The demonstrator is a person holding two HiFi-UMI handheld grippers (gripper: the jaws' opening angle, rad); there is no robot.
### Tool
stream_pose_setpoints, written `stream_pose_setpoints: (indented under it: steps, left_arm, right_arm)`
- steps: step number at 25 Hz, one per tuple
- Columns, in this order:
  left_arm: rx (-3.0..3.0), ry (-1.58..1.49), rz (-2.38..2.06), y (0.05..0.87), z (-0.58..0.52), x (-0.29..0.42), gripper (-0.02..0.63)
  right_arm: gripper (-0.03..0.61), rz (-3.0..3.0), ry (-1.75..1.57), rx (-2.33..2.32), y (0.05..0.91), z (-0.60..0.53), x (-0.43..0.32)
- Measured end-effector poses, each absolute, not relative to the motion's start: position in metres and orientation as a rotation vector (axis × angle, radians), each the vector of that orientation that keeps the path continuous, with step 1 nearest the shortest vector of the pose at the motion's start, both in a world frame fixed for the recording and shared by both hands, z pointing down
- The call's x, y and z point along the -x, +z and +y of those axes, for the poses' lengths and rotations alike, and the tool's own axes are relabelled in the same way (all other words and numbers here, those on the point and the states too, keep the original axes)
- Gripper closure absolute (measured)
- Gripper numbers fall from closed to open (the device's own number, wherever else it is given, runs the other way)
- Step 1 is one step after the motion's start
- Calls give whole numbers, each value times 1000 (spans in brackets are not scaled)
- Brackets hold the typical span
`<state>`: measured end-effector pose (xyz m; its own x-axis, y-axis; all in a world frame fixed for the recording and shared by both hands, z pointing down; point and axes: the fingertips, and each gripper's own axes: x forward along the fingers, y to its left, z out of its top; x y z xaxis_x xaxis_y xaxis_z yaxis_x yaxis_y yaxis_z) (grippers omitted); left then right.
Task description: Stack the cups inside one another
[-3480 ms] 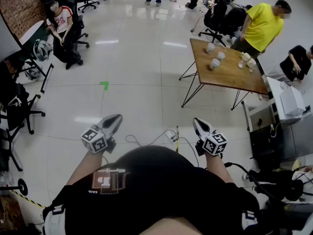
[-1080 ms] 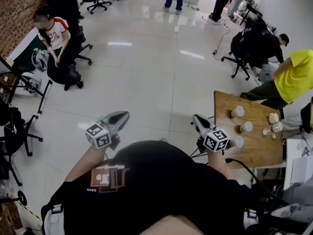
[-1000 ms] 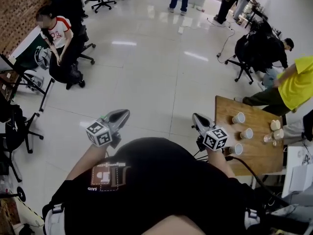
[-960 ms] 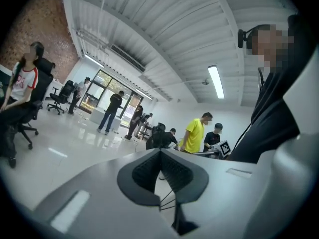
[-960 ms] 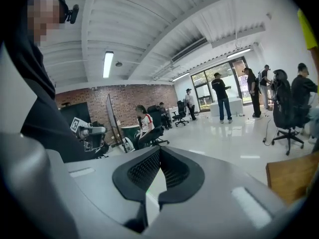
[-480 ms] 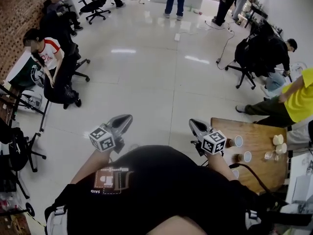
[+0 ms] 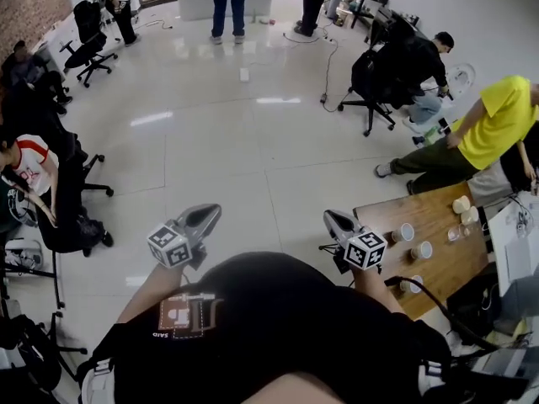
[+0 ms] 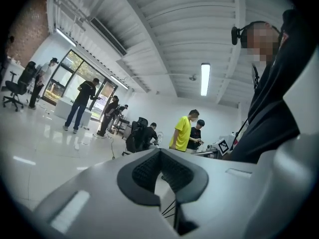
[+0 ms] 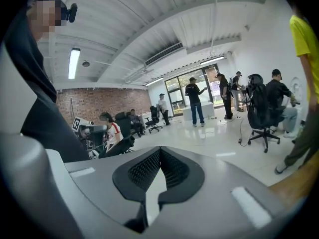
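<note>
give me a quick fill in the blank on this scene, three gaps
1. The cups stand on a wooden ____ at the right of the head view.
2. The left gripper and the right gripper are both empty, with their jaws ____.
3. The person bending beside the cups wears a ____ shirt.
Missing words: table; shut; yellow

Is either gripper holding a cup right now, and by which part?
Nothing is held. Left gripper and right gripper are both shut and empty; the cups sit on the table.
</note>
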<state>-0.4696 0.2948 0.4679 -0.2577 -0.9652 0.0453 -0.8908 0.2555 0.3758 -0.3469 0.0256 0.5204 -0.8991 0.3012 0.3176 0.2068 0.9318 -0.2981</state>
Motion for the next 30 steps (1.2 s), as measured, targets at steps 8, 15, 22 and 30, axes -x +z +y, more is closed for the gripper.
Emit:
stream_pose_setpoints:
  steps: [8,15,22,30]
  left_arm:
    - [-1959,-354,-1931,502,242,495,614]
    - [-2216,-274,-1623,488,100,426,614]
    - [-2410,-217,-1372,461,-38,297,614]
    - [-2554,-86,-1065,472,-133,197,614]
  right_arm:
    - [565,-2713,452,-31,536,15,298]
    - [565,-2718,511,-410,534,-57,178]
    - [565,-2720,549,-659,536,-120,42]
    - [565,-2676,617,-988,549,-162,-66]
